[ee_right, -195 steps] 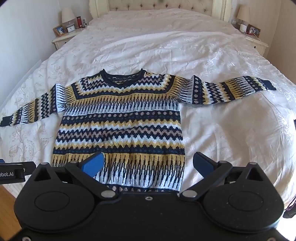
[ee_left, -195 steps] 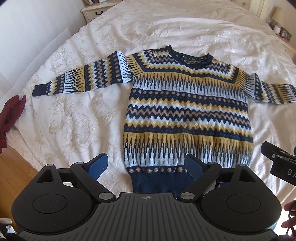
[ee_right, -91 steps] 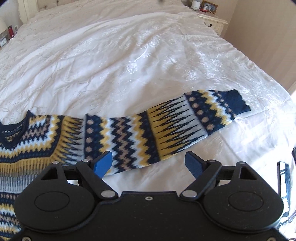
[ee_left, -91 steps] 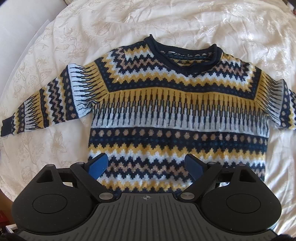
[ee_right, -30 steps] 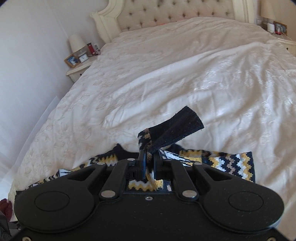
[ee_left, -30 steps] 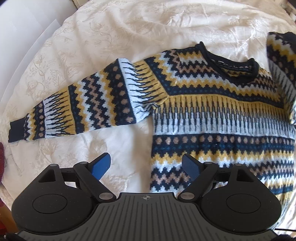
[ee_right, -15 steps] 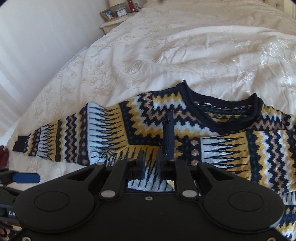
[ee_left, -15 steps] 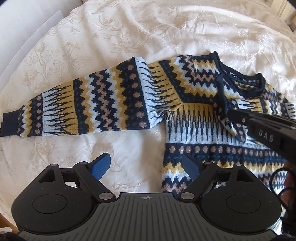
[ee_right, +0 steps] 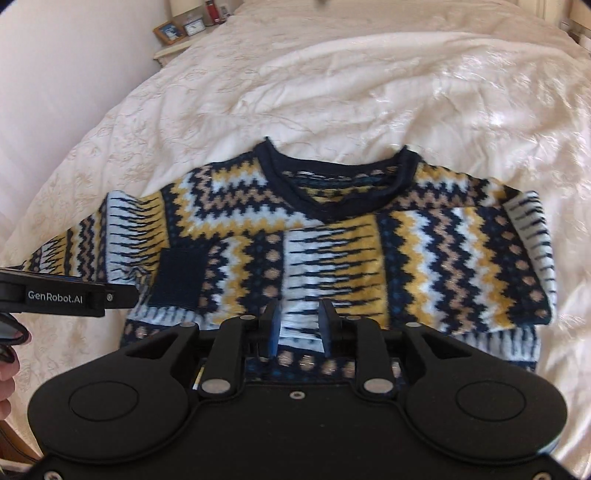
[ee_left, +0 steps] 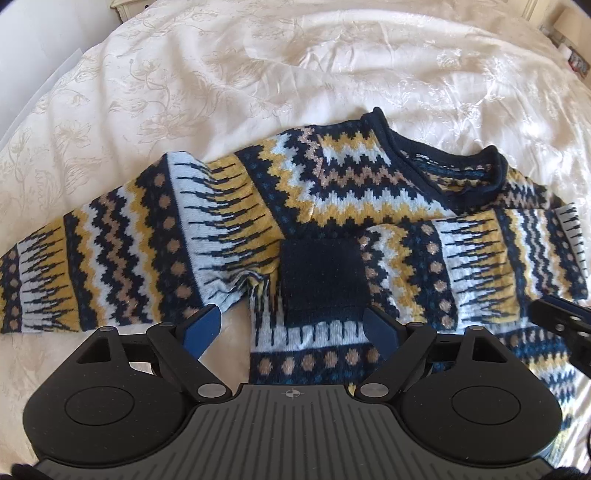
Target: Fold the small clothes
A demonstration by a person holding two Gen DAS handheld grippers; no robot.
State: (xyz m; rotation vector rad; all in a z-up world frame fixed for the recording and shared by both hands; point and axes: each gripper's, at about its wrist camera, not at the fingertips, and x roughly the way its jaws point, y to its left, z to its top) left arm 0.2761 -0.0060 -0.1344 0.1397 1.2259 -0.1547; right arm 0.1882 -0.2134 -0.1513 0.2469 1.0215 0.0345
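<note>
A navy, yellow and white patterned sweater (ee_left: 351,192) (ee_right: 229,199) lies face up on the bed. Its right sleeve (ee_right: 369,266) is folded across the chest, and that sleeve's navy cuff (ee_left: 319,280) (ee_right: 181,277) rests flat near the left armpit. The other sleeve (ee_left: 110,258) stretches out to the left. My left gripper (ee_left: 291,325) hovers open just in front of the cuff, holding nothing. My right gripper (ee_right: 298,325) stands over the folded sleeve, its fingers a little apart with nothing between them.
The white floral duvet (ee_left: 258,74) spreads around the sweater on all sides. A nightstand with photo frames (ee_right: 184,29) stands at the back left by the wall. A person's hand (ee_right: 7,387) shows at the left edge.
The right gripper has laid the sleeve across the chest, let go of the cuff and drawn back. The left gripper has moved in closer to the cuff.
</note>
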